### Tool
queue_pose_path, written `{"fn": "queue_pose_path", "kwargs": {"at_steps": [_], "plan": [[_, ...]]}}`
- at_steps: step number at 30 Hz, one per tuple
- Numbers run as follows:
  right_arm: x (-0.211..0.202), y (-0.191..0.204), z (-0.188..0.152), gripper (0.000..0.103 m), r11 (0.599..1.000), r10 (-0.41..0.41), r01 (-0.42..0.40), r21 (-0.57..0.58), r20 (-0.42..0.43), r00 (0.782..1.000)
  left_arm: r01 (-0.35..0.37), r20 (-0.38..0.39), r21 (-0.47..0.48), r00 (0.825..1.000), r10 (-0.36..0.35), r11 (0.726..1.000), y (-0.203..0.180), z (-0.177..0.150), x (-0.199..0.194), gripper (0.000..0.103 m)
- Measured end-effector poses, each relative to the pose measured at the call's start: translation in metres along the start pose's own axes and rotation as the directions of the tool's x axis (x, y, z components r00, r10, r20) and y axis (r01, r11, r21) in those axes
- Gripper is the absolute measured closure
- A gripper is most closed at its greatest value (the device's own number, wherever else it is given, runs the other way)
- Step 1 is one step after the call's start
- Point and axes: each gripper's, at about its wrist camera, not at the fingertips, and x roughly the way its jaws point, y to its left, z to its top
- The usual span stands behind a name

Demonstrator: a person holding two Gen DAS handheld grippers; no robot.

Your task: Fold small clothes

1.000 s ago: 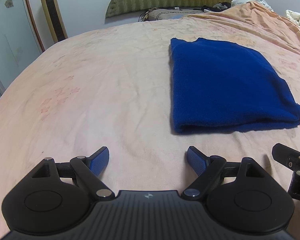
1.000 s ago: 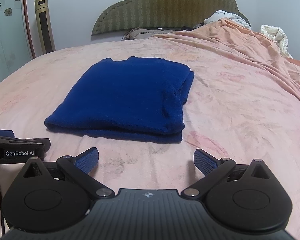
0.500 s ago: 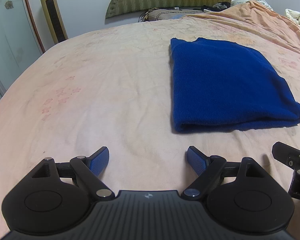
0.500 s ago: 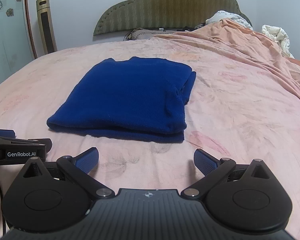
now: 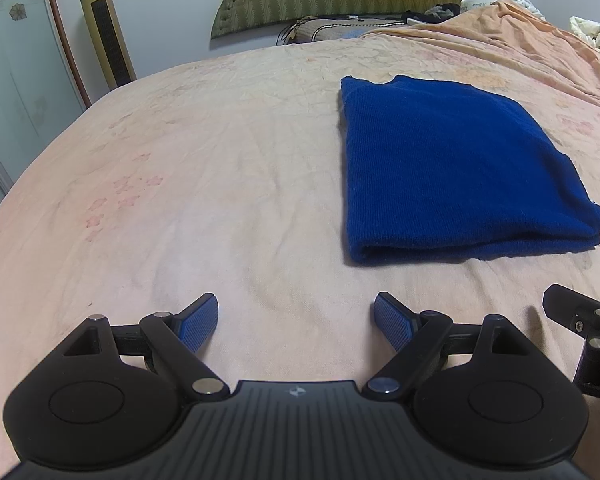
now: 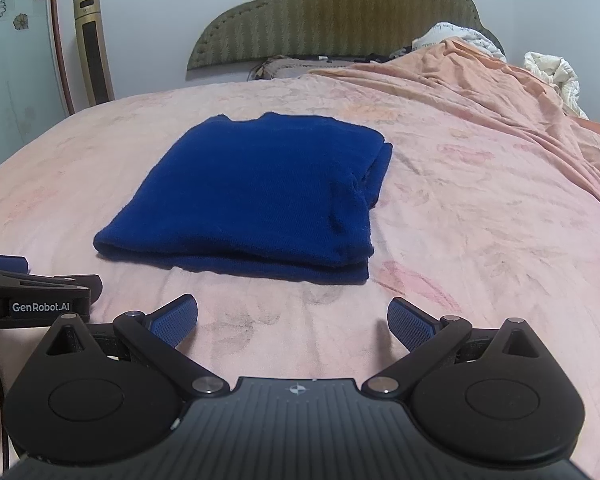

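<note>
Bed (image 6: 480, 220) in pink sheet, green headboard (image 6: 332, 20)

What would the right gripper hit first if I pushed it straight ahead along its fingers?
Probably the pink bedsheet just short of the folded blue garment. The right gripper is open and tilted down at the bed, so it likely meets sheet before cloth, though depth is unclear.

Two hand-held claws, both spread wide, nothing gripped.
Left claw (image 5: 296, 322): blue-padded fingers (image 5: 198, 322) apart, angled downward, gap between them bare. Right claw (image 6: 293, 322): fingers (image 6: 410, 326) equally parted, angled downward, holding nothing. The two sit side by side, each edging into the other's view.
</note>
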Motion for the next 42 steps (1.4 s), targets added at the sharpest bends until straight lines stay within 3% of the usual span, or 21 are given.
{"fn": "queue_pose_path", "kwargs": {"at_steps": [42], "plan": [[-0.0034, 0.001, 0.003, 0.0, 0.999, -0.023, 0.023, -0.025, 0.003, 1.0, -0.018, -0.003, -0.007, 1.0, 0.018, 1.0, 0.0025, 0.0004, -0.0029, 0.017]]}}
